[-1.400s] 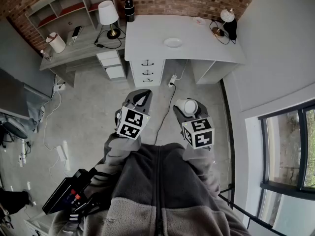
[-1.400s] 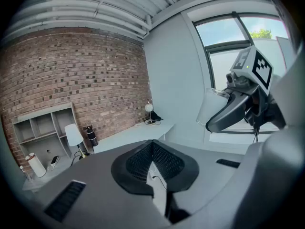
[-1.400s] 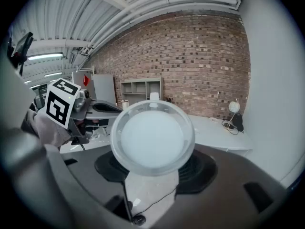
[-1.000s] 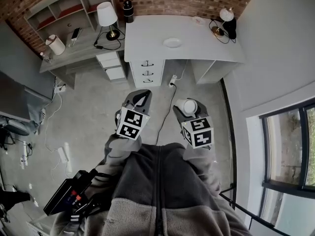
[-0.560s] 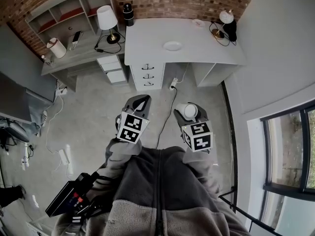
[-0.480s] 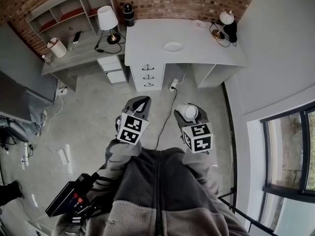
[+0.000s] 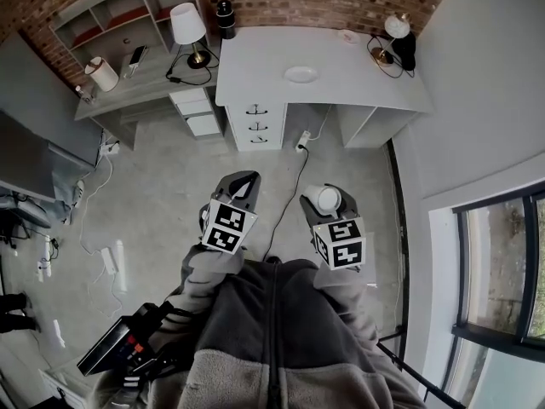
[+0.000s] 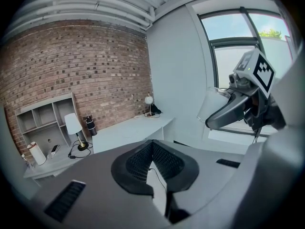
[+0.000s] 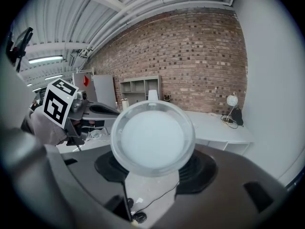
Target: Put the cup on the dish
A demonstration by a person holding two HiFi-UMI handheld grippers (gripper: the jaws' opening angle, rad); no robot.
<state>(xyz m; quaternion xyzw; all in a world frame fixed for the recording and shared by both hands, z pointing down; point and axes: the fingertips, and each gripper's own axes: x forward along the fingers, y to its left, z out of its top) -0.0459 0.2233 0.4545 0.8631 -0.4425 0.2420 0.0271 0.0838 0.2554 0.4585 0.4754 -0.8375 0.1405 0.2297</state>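
At the far left of the head view a dark device (image 7: 115, 348) pokes out beside the grey sleeve (image 7: 200, 267). It is cut by the lower edge and too unclear for us to name. Above it the side table (image 7: 140, 83) carries a white-shaded lamp (image 7: 186, 24). Moving right, the left gripper (image 7: 242, 180) hangs over the floor (image 7: 162, 194). Its own view shows the ribbed pads (image 8: 138, 162) meeting at their tips, with only a sliver of floor and a cable (image 7: 285, 194) behind them, so it grips nothing. Next comes the right gripper (image 7: 328, 208), clamped on the white cup (image 7: 326, 198), which it holds above the floor, well apart from the white desk (image 7: 358, 83). From above, the cup covers the jaw tips. In the right gripper view its round end fills the middle, so the right pads (image 9: 200, 170) show only as dark arcs on either side, and we cannot tell whether that end is mouth or base. The dish (image 7: 301, 74) lies near the middle of the desk, plain in the head view. We cannot find it in the right gripper view, where the cup covers part of the desk, and in the left gripper view it is too faint to make out. The left gripper view catches the right marker cube (image 8: 258, 68), and the right gripper view catches the left marker cube (image 9: 58, 107). Farthest right, the window (image 7: 498, 262) is cut by the edge of the head view, and only the left gripper view shows sky through it.
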